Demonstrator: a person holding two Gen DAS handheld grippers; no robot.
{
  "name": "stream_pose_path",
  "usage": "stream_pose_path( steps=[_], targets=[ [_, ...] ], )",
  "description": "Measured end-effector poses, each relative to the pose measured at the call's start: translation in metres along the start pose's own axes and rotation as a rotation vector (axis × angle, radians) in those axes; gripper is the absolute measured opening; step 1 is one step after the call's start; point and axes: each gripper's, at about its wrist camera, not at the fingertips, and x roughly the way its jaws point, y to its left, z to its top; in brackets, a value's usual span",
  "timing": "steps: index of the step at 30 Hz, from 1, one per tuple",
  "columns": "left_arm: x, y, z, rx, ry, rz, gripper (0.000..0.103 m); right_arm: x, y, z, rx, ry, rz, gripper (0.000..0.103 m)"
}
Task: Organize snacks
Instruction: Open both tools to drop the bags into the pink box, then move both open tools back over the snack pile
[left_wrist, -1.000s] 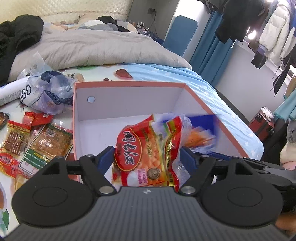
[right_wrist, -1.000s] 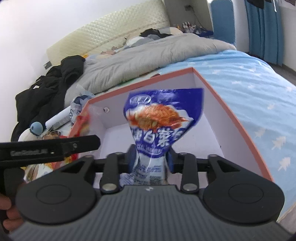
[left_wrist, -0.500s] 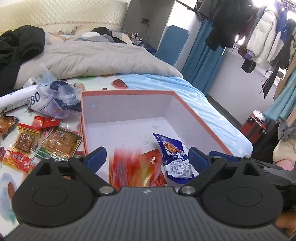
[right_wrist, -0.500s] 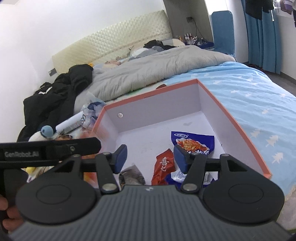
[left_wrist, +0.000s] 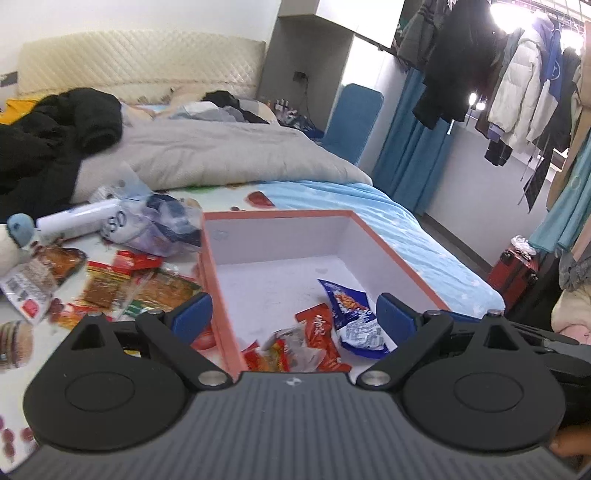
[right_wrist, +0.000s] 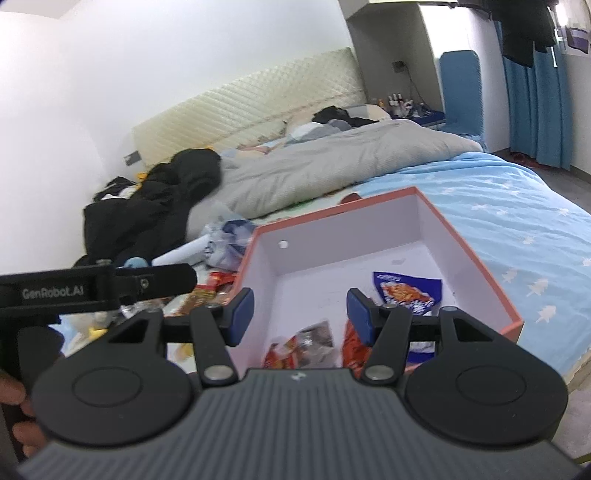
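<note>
Both my left tongs (left_wrist: 293, 319) and right tongs (right_wrist: 301, 314) have just spread apart and empty above the orange-rimmed box (left_wrist: 402, 258), blue packet (left_wrist: 354, 317) lying inside.

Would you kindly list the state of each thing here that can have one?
Box: open, lidless, some packets inside.
Blue packet: lying in the box.
Red packet: lying in the box.
Left gripper: open, empty.
Right gripper: open, empty.
Loose packets: outside the box, on the bed.
</note>
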Motion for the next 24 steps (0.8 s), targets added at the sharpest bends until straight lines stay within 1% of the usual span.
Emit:
stream_pose_path(
  steps=[5,10,15,19,24],
  targets=[
    [-0.031,0.01,-0.013,-0.012,-0.014,0.039,0.097,-0.014,0.014,-0.012,-0.009,0.01,0.027,0.059],
    [-0.06,0.026,-0.026,-0.046,-0.023,0.074,0.097,-0.024,0.028,-0.023,-0.027,0.021,0.046,0.059],
    [-0.081,0.037,-0.041,-0.073,-0.025,0.106,0.097,-0.031,0.042,-0.035,-0.052,0.038,0.064,0.058],
    [-0.095,0.046,-0.054,-0.09,-0.013,0.129,0.097,-0.038,0.054,-0.044,-0.082,0.043,0.072,0.058],
    [-0.107,0.057,-0.072,-0.115,0.003,0.158,0.097,-0.043,0.064,-0.057,-0.085,0.067,0.091,0.058]
  ],
)
